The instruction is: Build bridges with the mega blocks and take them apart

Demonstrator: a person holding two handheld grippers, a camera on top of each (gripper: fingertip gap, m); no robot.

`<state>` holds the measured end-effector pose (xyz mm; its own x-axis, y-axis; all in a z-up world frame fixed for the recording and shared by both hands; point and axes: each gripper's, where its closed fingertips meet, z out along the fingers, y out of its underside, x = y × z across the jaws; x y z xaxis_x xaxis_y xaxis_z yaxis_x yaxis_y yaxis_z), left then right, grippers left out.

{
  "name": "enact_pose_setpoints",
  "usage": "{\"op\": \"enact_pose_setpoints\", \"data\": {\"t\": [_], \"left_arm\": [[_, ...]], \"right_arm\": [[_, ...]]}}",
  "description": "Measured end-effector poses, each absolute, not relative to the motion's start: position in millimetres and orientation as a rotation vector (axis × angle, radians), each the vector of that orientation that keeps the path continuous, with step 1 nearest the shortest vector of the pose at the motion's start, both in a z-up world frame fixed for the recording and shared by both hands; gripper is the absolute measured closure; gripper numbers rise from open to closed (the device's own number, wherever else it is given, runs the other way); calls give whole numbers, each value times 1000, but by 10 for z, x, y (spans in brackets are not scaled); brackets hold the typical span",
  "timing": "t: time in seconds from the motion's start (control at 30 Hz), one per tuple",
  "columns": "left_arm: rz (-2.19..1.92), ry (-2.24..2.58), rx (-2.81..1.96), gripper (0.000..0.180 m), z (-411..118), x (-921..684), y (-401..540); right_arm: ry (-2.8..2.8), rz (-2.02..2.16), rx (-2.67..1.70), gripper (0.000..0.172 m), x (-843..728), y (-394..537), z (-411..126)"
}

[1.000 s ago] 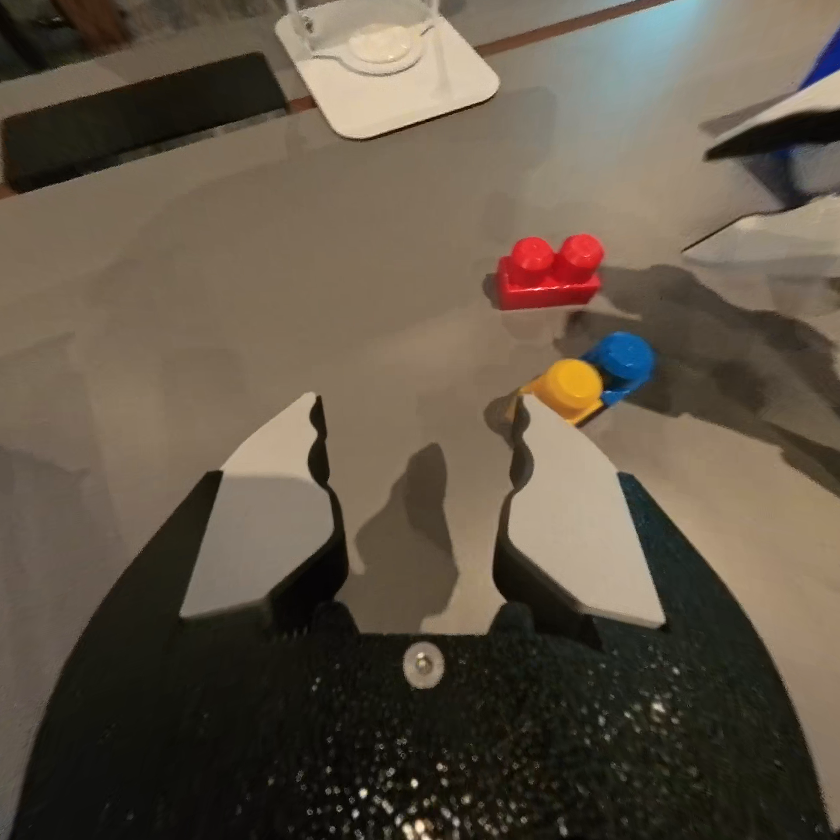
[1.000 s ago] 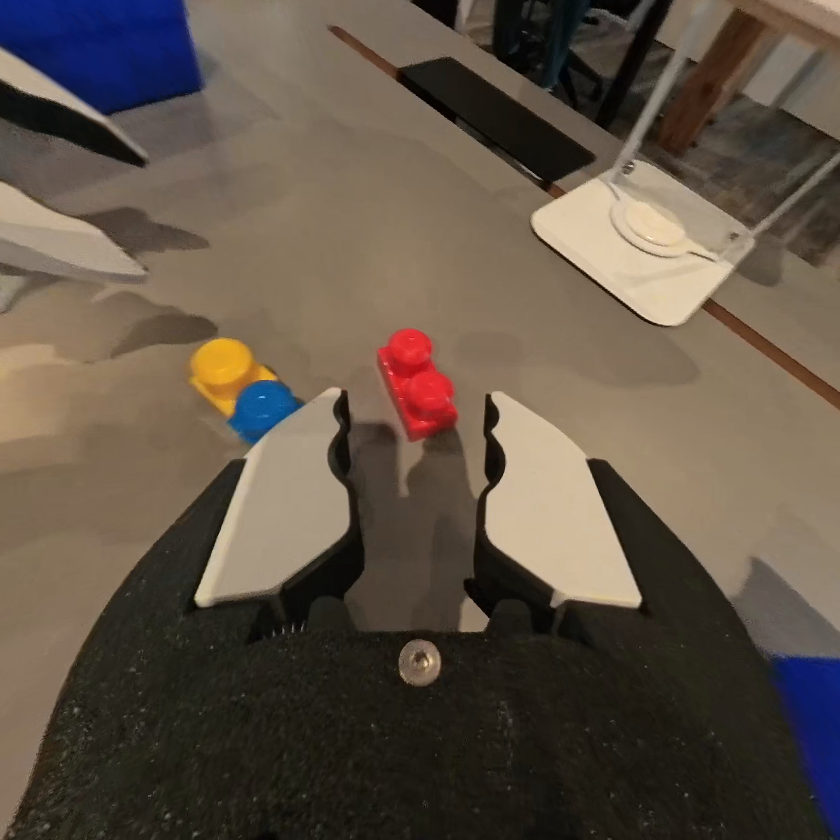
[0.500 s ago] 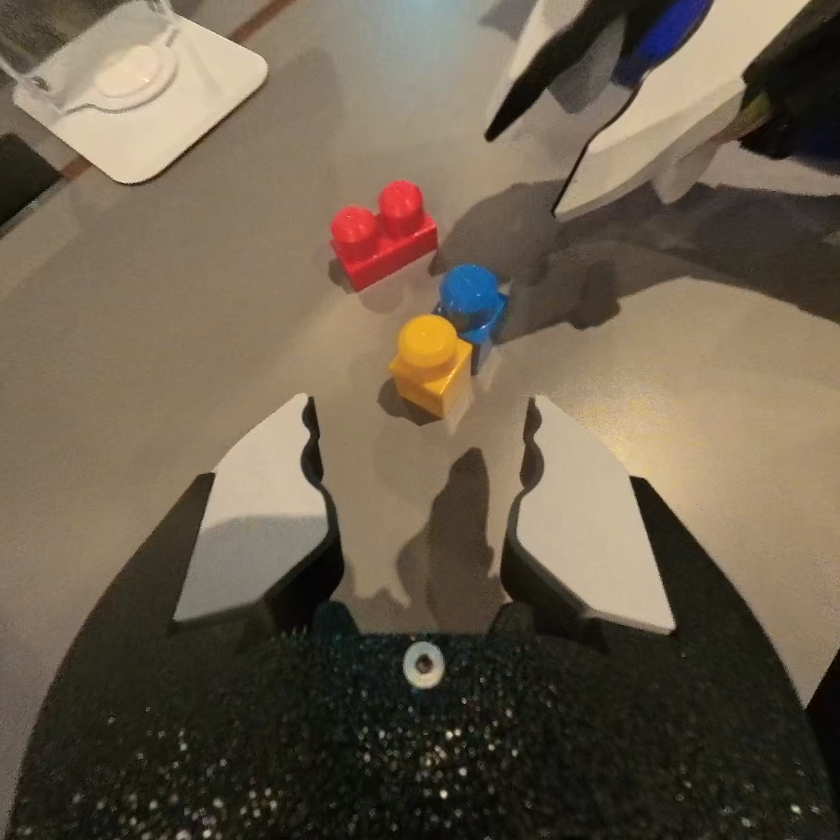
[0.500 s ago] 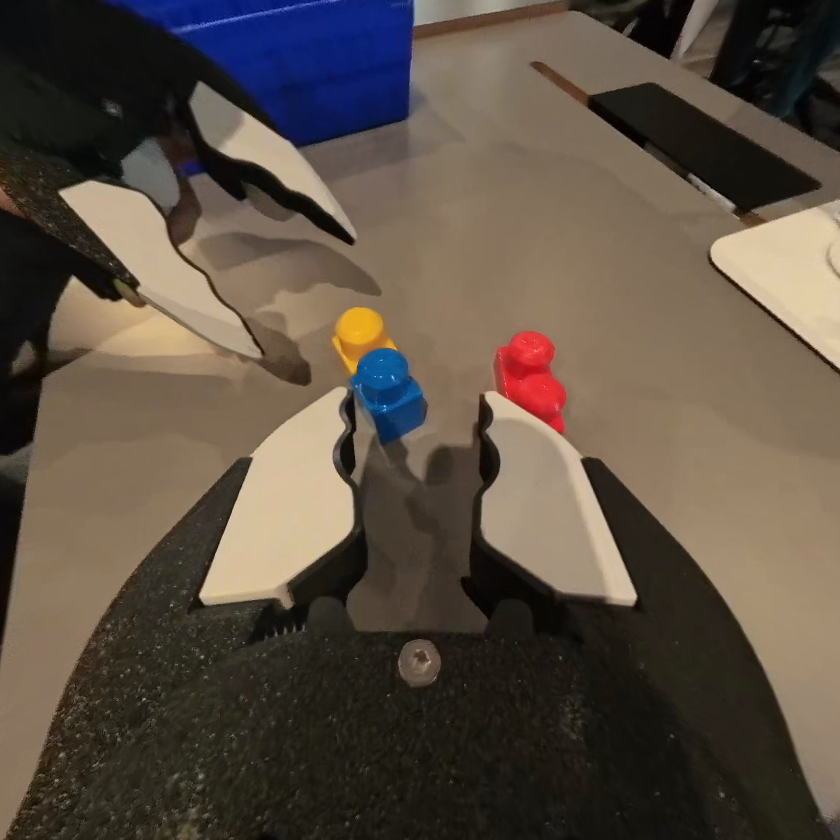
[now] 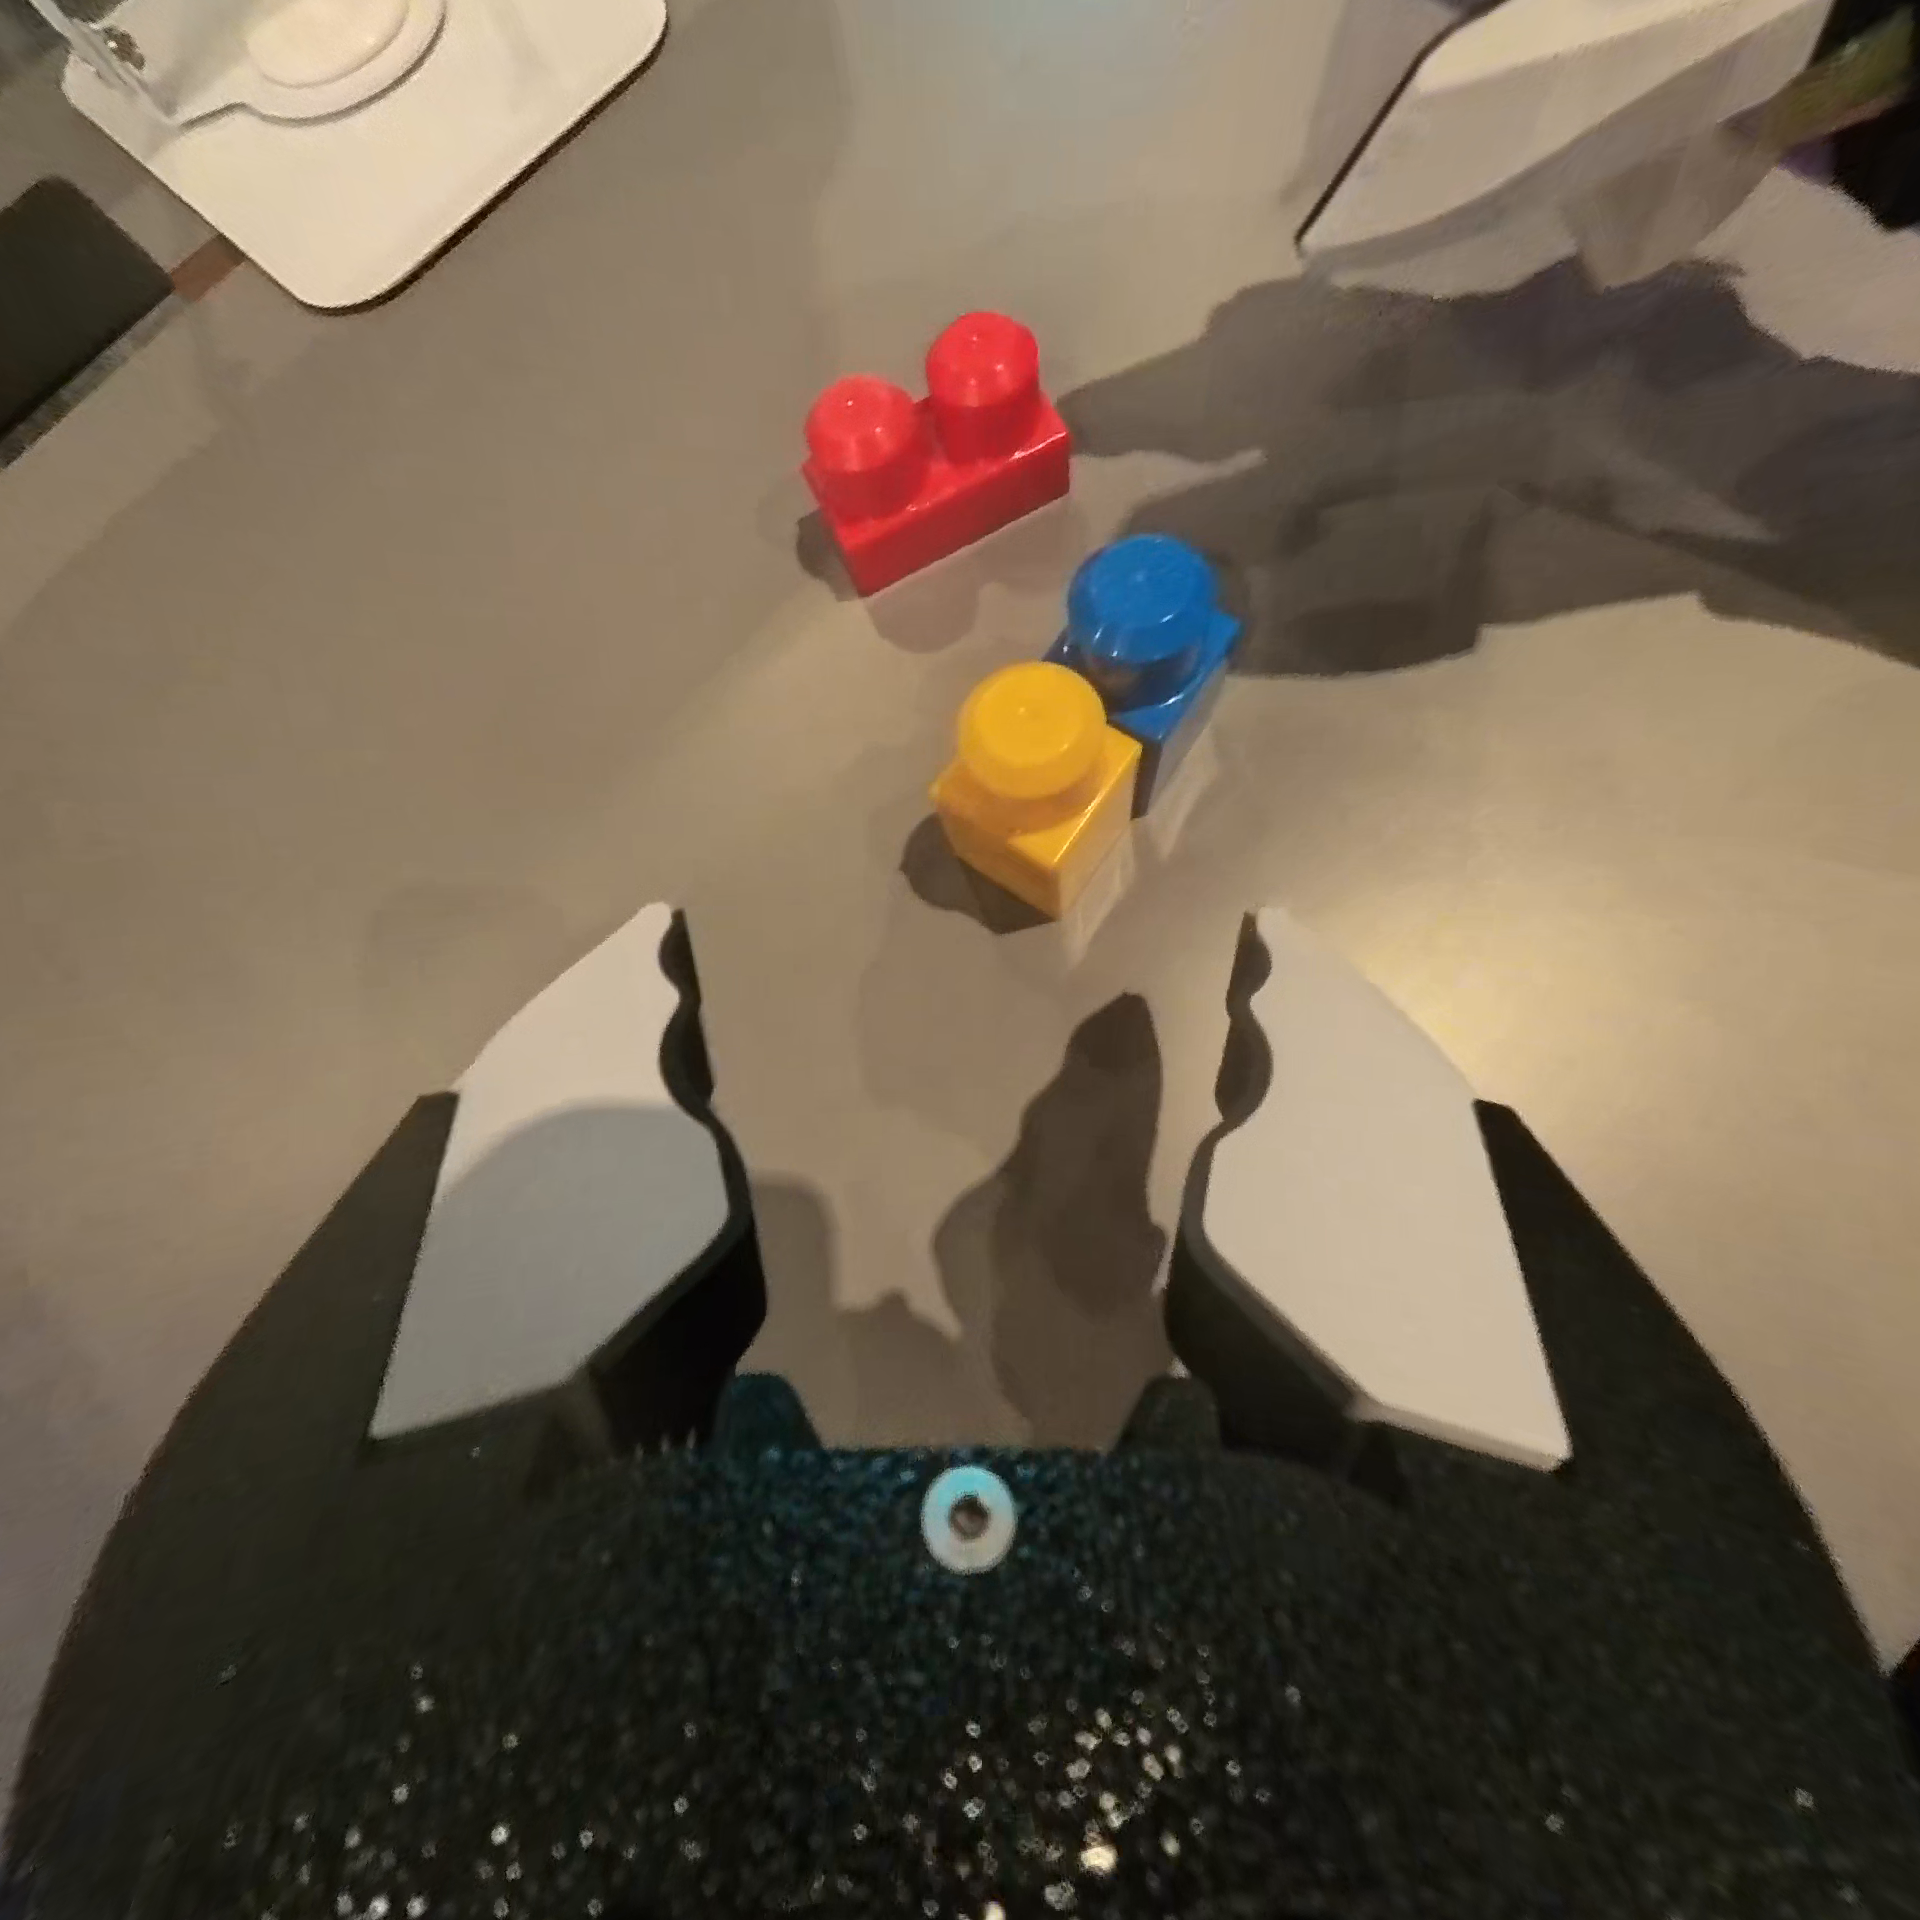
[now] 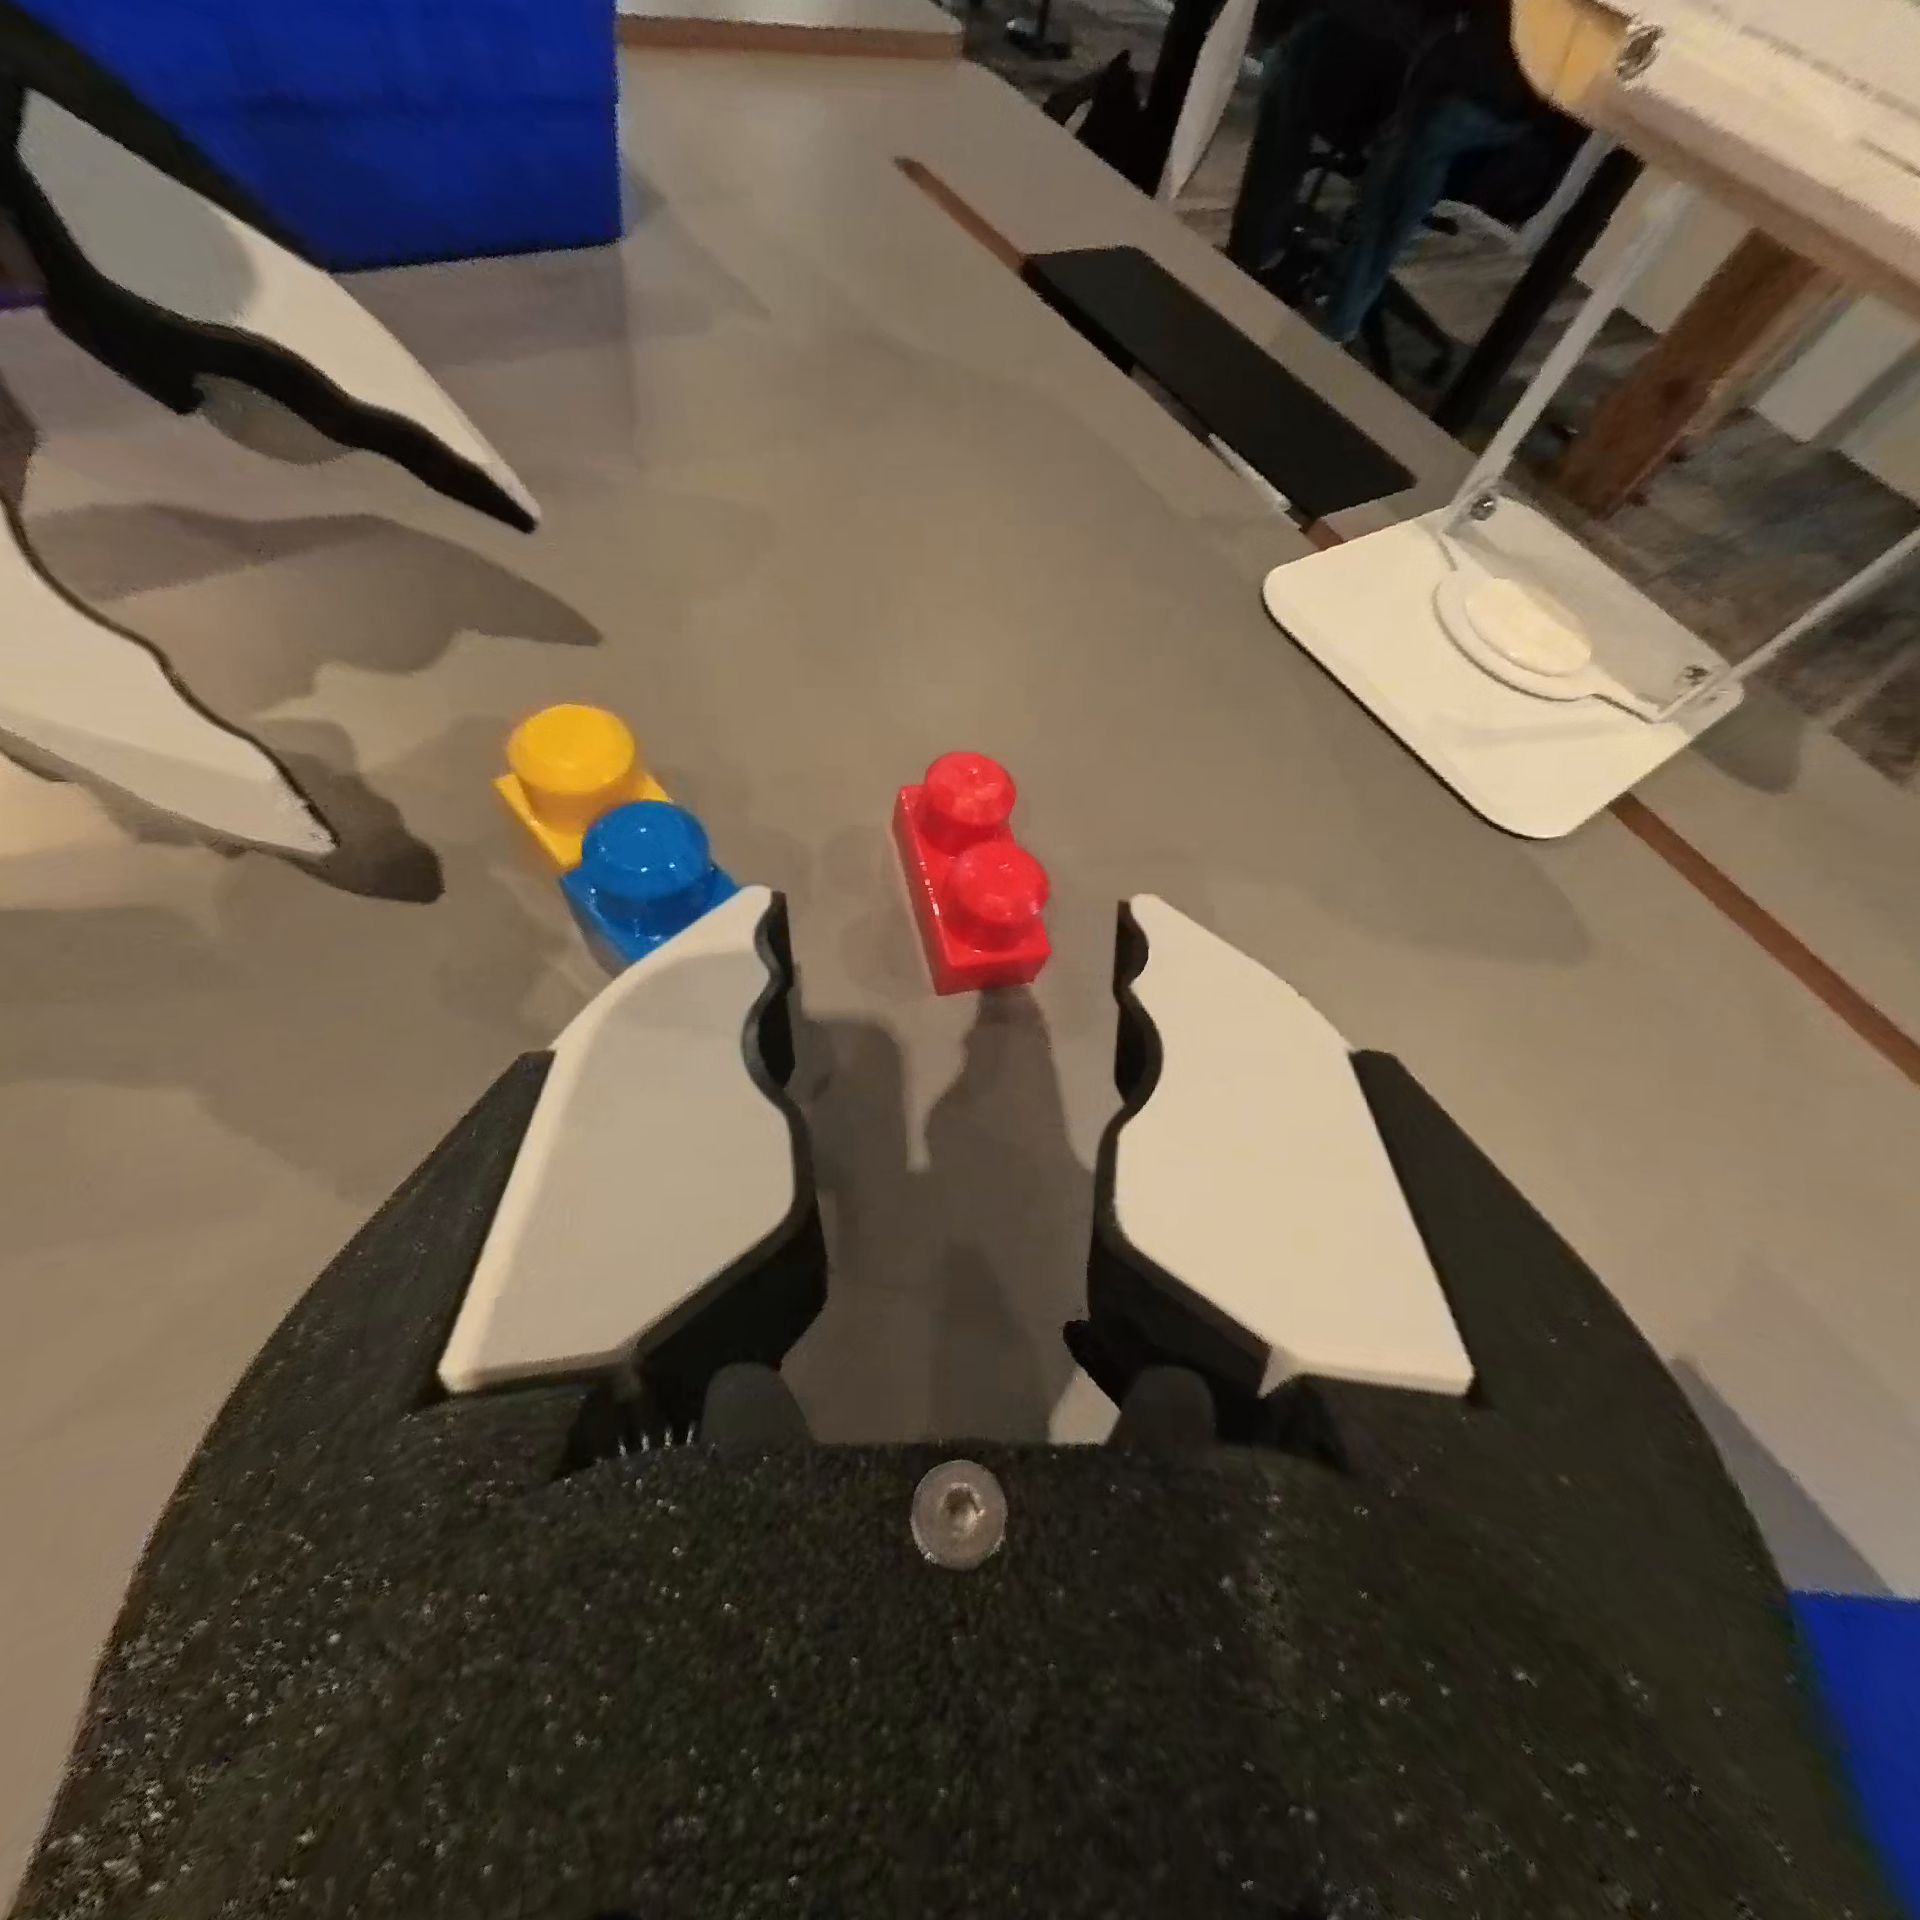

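Three blocks stand on the grey table [image 5: 416, 727]: a red two-stud block [image 5: 935, 457] [image 6: 971, 883], a blue one-stud block [image 5: 1143, 644] [image 6: 644, 873] and a yellow one-stud block [image 5: 1029, 790] [image 6: 571, 769]. Blue and yellow stand side by side, touching. My left gripper [image 5: 961, 925] is wide open and empty, just short of the yellow block. My right gripper [image 6: 951, 904] is open and empty, its tips just short of the red block, and its left finger [image 6: 665, 1039] covers a corner of the blue block. Each gripper shows in the other view, the right [image 5: 1558, 135] and the left [image 6: 156, 520].
A white stand with a clear holder [image 6: 1496, 665] [image 5: 343, 135] sits near the table's edge. A black flat pad [image 6: 1216, 374] lies beyond it. A blue bin [image 6: 364, 114] stands at the far side. Chairs and another table lie past the edge. My left tips are roughly 4 cm from the yellow one-stud block [image 6: 571, 769]. It is also in sight in the left wrist view [image 5: 1065, 710].
My left gripper swung round towards the yellow and blue blocks and opened wider. My right gripper swung left towards the blue block, then back to face the red one. The blocks stayed put.
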<state>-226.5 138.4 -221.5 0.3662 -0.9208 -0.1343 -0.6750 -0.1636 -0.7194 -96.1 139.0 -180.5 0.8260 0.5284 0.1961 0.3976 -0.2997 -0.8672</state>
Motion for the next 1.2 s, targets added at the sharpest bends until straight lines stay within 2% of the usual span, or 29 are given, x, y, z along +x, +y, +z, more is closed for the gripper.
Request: {"op": "enact_pose_setpoints", "data": {"t": [0.37, 1.2], "left_arm": [[-401, 1366, -1919, 82, -2147, -2307, 1404], [-330, 1312, -1864, 74, -1971, -2328, 1476]], "right_arm": [[-514, 78, -1879, 112, -717, 1455, -1636], [-637, 111, -1882, 111, -954, 1430, -1711]]}}
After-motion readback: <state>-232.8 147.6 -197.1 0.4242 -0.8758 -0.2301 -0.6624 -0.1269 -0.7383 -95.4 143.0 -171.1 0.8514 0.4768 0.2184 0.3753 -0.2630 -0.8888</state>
